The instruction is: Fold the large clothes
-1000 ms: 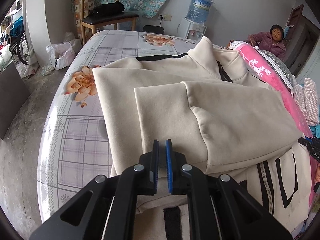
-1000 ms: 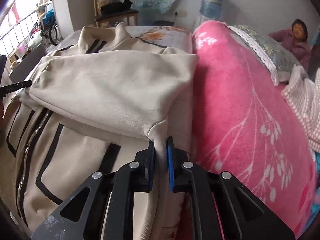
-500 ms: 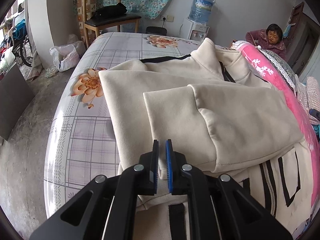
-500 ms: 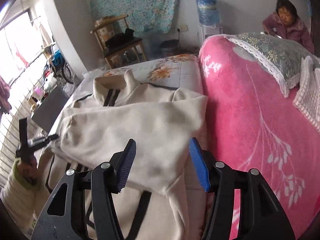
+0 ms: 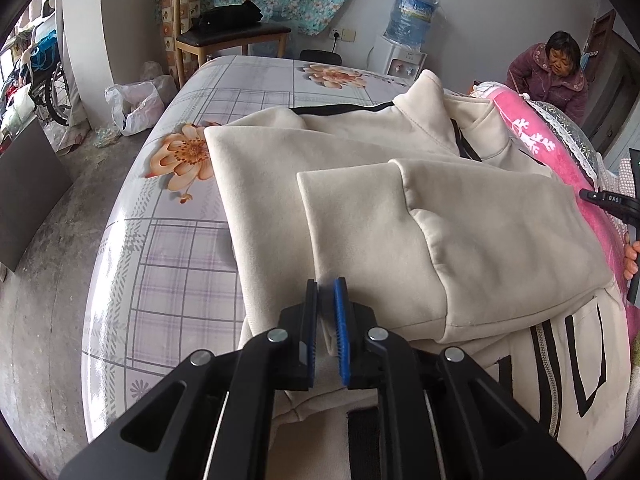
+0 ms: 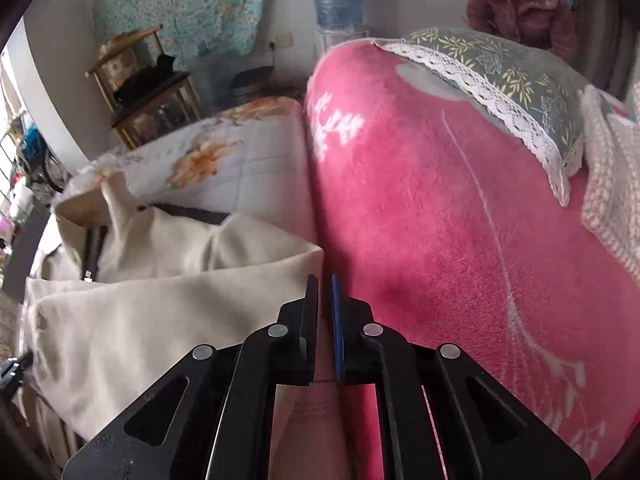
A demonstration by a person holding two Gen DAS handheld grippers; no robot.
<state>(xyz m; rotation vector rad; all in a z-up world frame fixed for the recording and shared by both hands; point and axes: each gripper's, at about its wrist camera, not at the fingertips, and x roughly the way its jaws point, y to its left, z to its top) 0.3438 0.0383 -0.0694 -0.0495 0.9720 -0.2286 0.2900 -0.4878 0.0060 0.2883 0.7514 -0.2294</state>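
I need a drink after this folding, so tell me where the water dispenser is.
The water dispenser stands against the far wall beyond the bed, right of the wooden chair in the left wrist view, its blue bottle on top.

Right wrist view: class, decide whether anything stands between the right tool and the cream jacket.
Nothing visible does. The right tool, its jaws closing with nothing seen between them, hangs where the cream jacket meets the pink blanket. The jacket's folded edge lies uncovered just left of the tips. The blanket is beside it, not between.
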